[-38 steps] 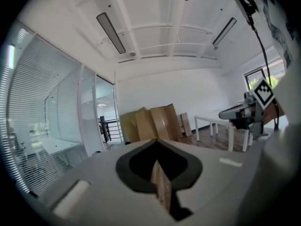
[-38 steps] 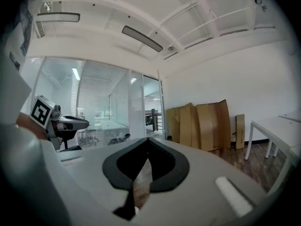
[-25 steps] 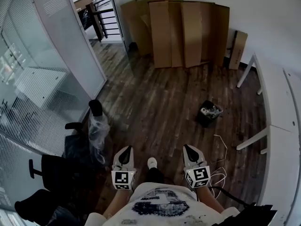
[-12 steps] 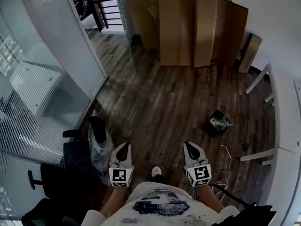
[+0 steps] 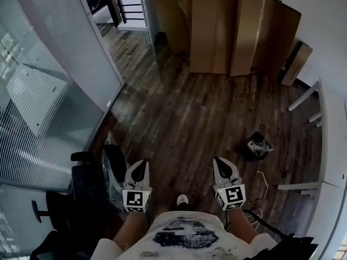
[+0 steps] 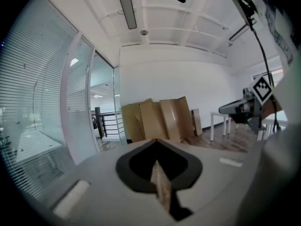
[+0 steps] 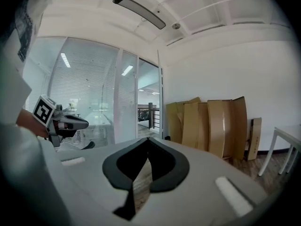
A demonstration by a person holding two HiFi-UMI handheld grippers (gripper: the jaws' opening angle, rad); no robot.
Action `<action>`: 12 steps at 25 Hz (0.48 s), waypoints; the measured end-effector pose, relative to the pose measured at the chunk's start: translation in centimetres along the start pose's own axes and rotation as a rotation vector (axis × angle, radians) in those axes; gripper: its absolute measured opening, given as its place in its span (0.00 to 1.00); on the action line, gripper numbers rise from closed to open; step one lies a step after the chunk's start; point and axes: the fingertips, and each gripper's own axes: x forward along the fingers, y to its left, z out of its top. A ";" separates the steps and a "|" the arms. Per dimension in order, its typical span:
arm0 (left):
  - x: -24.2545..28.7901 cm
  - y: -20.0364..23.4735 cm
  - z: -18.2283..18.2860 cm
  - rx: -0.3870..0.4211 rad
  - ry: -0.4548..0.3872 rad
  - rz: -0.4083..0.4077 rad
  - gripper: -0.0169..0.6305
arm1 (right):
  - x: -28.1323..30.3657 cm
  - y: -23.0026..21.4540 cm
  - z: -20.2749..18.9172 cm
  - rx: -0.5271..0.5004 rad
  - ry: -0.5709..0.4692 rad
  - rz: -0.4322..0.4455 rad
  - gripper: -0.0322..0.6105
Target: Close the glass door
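Left tool (image 5: 139,166): jaws together, empty, held low ahead of me over the wooden floor (image 5: 184,112). Right tool (image 5: 220,162): jaws together, empty, level with the left one, with my foot between them. Glass door (image 5: 153,39): far ahead on my left, standing open and swung into the room, seen almost edge-on, well apart from both tools. Behind it is the doorway with a dark railing (image 5: 122,1). Curved glass wall (image 5: 81,58): runs down my left side from the doorway, its lower edge meeting the floor. Office chair (image 5: 81,180): just beside the left tool, against that wall. Cardboard sheets (image 5: 238,34): leaning on the far wall, near the door's free edge. Small black bin (image 5: 256,148): on the floor ahead to my right. White surface (image 5: 333,145): its edge lines the right side. Open floor: a wide bare stretch from my tools up to the door.
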 end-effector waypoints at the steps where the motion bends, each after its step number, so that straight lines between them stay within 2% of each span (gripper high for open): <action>1: 0.1 0.5 -0.1 -0.001 -0.003 0.005 0.03 | 0.4 0.1 0.3 -0.012 -0.001 0.001 0.06; 12: -1.0 3.9 -0.4 -0.053 -0.006 0.058 0.03 | 1.8 2.2 2.5 -0.041 -0.020 0.019 0.06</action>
